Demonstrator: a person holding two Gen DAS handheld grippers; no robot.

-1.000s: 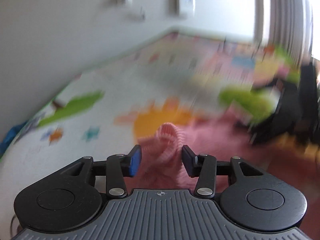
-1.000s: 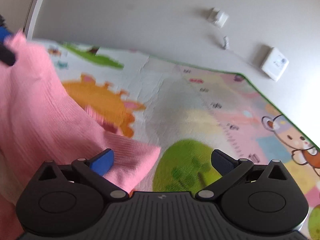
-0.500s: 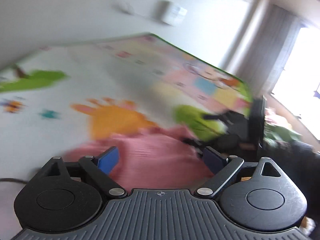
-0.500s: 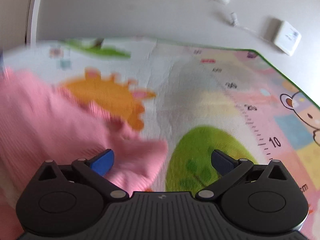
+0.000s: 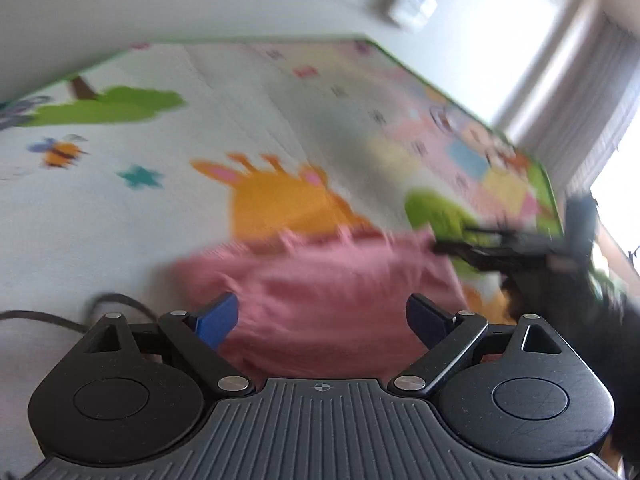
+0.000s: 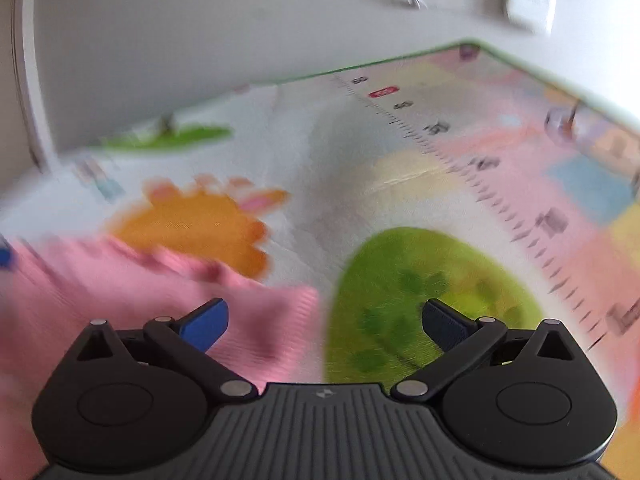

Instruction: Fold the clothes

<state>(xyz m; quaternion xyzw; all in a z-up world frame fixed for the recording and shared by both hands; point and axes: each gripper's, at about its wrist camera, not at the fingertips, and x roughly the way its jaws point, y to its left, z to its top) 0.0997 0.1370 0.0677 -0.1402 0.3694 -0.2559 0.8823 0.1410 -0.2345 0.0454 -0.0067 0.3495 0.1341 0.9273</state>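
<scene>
I see the colourful cartoon-printed play mat [image 5: 168, 216] under a white wall [image 6: 200, 20]. The ribbed pink knit garment [image 5: 320, 280] lies on it. My left gripper [image 5: 326, 316] and right gripper [image 6: 326, 320] both gape, holding nothing.

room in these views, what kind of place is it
Probably a home, likely a child's play area: a cartoon play mat covers the floor, a pink garment lies on it, and a curtain hangs by a bright window.
</scene>
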